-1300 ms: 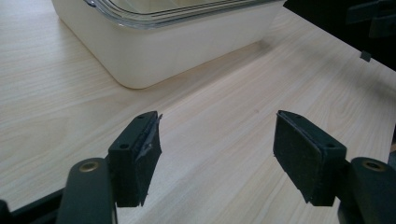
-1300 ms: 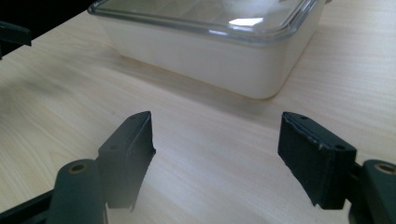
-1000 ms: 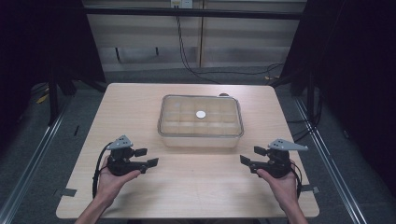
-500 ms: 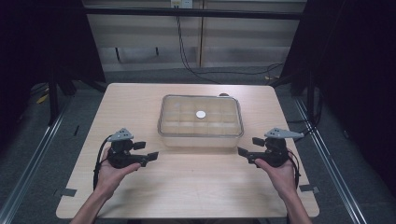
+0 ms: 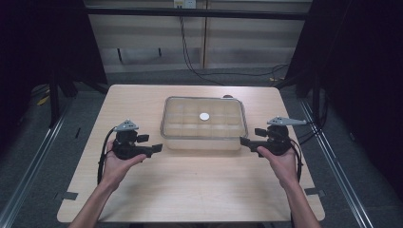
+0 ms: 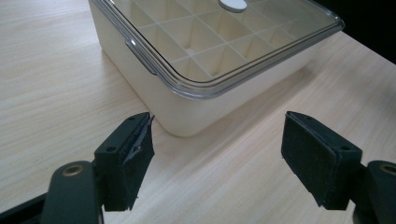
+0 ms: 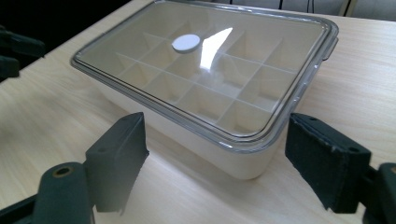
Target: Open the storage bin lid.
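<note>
High view: both hands have moved forward and inward since the earlier frames, so each hand-held gripper now sits just beside a near corner of the box (image 5: 204, 122), where a second ago both hung back toward the table's near half. The box has not shifted.

The left hand-held gripper (image 5: 151, 143) points right at the box's near-left corner, jaws spread wide and holding nothing. In the left gripper view (image 6: 217, 154) that corner sits between and just beyond the two black pads (image 6: 128, 161), apart from them; the left pad's edge looks frayed. The left hand (image 5: 119, 161) grips the tool from below, its cable looping down past the wrist.

The right hand-held gripper (image 5: 249, 137) points left at the near-right corner, jaws likewise wide apart and empty. In the right gripper view (image 7: 212, 163) the corner lies between the pads (image 7: 327, 158), not touching either. The right hand (image 5: 280, 159) holds it from behind.

The box stands at the middle of the table (image 5: 190, 190), toward its far side. It is cream, with a clear lid (image 7: 210, 60) closed over a grid of empty compartments, and a small white disc (image 5: 204, 116) at the lid's centre. A latch tab (image 6: 140, 56) shows on one side wall. A grey floor and cables (image 5: 190, 52) lie beyond the table.
</note>
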{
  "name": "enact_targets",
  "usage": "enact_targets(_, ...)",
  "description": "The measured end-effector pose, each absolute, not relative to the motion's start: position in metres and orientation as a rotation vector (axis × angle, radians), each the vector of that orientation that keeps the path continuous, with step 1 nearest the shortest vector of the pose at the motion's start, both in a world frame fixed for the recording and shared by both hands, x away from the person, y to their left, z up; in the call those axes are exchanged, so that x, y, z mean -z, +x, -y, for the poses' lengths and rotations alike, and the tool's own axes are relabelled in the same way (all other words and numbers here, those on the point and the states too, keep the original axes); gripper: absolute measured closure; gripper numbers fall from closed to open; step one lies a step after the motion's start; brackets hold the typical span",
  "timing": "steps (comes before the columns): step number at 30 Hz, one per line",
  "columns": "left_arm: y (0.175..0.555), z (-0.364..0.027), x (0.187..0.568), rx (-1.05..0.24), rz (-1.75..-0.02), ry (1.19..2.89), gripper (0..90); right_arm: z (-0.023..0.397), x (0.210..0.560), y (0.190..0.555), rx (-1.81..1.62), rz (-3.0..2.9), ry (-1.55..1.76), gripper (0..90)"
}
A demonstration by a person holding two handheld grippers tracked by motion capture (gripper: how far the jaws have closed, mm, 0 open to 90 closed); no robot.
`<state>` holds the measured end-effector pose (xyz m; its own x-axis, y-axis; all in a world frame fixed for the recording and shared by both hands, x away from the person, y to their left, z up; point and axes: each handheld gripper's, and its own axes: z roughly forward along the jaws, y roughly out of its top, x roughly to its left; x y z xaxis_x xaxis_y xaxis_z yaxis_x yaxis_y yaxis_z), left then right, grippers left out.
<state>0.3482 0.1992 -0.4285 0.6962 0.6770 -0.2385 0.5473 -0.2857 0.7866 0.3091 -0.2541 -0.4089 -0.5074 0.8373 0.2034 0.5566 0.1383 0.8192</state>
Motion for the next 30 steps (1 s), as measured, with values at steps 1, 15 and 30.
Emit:
enact_targets(1,0.348,-0.199,0.429,-0.174,-0.944,1.967,25.5,0.254,0.409,0.309,-1.308,-2.117,1.353,19.9)
enact_targets(15,0.385,-0.205,0.410,-0.172,-0.934,1.982,37.7,0.257,0.405,0.339,-1.227,-2.202,1.368,24.1)
enact_targets(30,0.416,-0.194,0.424,-0.134,-0.988,2.018,28.9,0.257,0.407,0.379,-1.256,-2.192,1.475,23.0)
